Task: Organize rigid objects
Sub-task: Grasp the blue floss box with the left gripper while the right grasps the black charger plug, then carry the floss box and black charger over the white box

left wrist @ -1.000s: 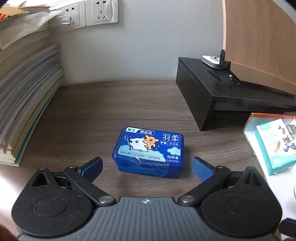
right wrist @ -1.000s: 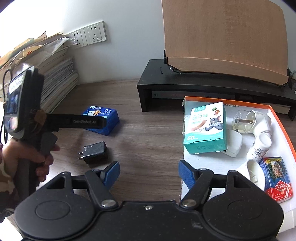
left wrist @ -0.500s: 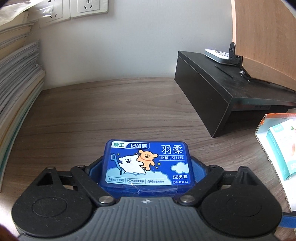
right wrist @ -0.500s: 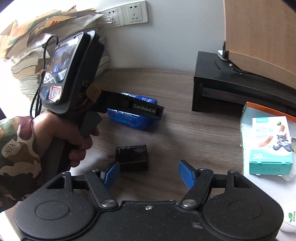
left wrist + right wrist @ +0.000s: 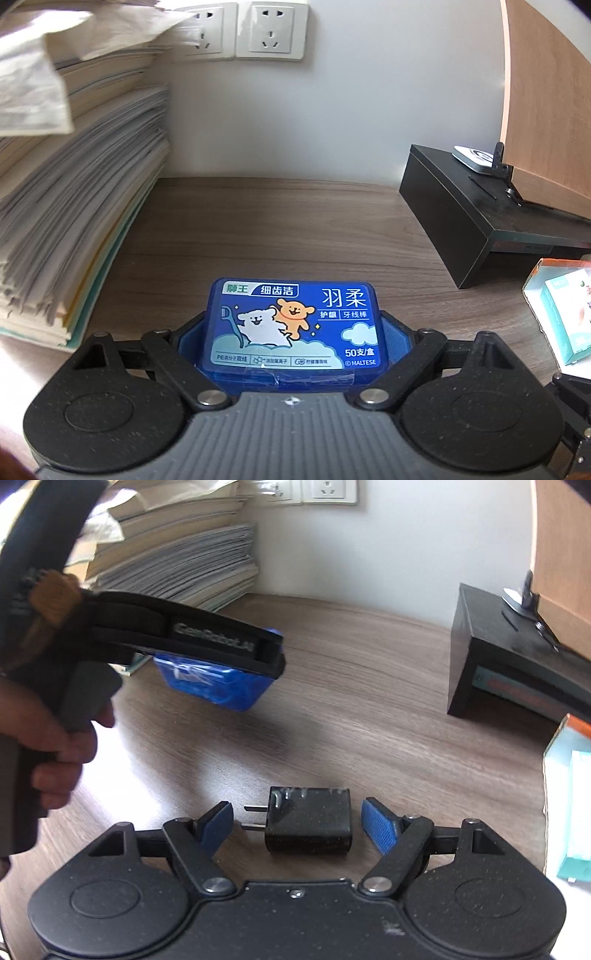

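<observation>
- Far left: paper stack (image 5: 70, 206) against the wall, two wall sockets (image 5: 240, 29) above it; the stack's foot sits on the wooden desk (image 5: 280, 229).
- Your left hand (image 5: 55, 746) wraps the handle of the left gripper (image 5: 291, 334), seen side-on from the right wrist camera.
- Left gripper: pinching the blue floss box (image 5: 293, 325) across its short ends, blue pads tight on both sides. Box looks lifted: right wrist view shows it clear of the desk with a shadow under it. Label faces up.
- Centre: your right gripper (image 5: 297, 825) is spread wide and its jaws have just been opening further. The black charger plug (image 5: 308, 823) lies flat on the desk between the fingers, prongs pointing at the left finger.
- Right gripper pads (image 5: 378, 829): gap visible on both sides of the charger, no contact.
- Charger sits near the floss box, lower in frame, not touching it.
- Right: black monitor riser (image 5: 476, 218) on the desk, wooden board (image 5: 546, 92) standing on it, a small white device (image 5: 474, 158) at the board's foot.
- Far right edge: orange-rimmed tray (image 5: 535, 280) with a teal carton (image 5: 565, 325) in it, both cut off by the frame.
</observation>
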`<state>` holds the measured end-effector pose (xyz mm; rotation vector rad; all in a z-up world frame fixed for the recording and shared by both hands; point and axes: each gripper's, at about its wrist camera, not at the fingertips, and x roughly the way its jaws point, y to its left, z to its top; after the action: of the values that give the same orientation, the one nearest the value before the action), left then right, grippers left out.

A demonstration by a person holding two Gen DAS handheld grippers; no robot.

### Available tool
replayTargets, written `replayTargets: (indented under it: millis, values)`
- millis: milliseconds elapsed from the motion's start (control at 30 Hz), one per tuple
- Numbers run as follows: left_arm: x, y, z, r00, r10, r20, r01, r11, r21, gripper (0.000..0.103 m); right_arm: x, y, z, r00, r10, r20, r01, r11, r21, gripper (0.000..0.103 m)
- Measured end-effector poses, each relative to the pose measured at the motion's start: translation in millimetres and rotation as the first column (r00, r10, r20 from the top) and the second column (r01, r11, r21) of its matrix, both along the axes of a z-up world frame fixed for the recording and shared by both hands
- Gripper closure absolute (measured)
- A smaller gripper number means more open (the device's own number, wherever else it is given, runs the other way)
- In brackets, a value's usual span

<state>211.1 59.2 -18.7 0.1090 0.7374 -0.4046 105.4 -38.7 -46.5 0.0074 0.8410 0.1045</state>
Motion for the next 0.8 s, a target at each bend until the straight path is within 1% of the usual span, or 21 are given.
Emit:
replayTargets:
  millis: [33,67,167,233,433,633,800]
  values:
    - [-2,1,0,1.000,0.006,0.001,-0.006,1.000,0.002,0.009,0,0,0,1.000,-0.001,0.002,0.001,1.000,-0.007,0.027]
    - [-3,1,0,1.000,0.011,0.001,-0.011,1.000,0.003,0.009,0,1,0,1.000,0.003,0.009,-0.003,1.000,-0.009,0.030]
    - [-9,2,2,1.000,0.018,-0.003,-0.018,1.000,-0.004,0.009,-2,0,1,1.000,-0.007,0.004,0.007,1.000,-0.007,0.031]
    - [-13,2,4,1.000,0.022,-0.003,-0.022,1.000,-0.012,0.009,-7,-1,5,1.000,-0.021,0.019,0.021,1.000,-0.007,0.031]
    - [-32,-5,16,1.000,0.022,0.015,-0.022,0.999,-0.030,0.009,-26,-14,29,0.995,-0.069,0.069,0.070,0.998,-0.005,0.031]
    - [-62,-22,34,1.000,-0.001,0.020,0.002,0.998,-0.063,0.009,-59,-46,61,0.981,-0.166,0.104,0.166,0.986,0.014,0.031]
    - [-95,-55,47,0.997,-0.066,0.033,0.068,0.994,-0.083,0.009,-95,-81,86,0.957,-0.250,0.147,0.251,0.968,0.009,0.031]
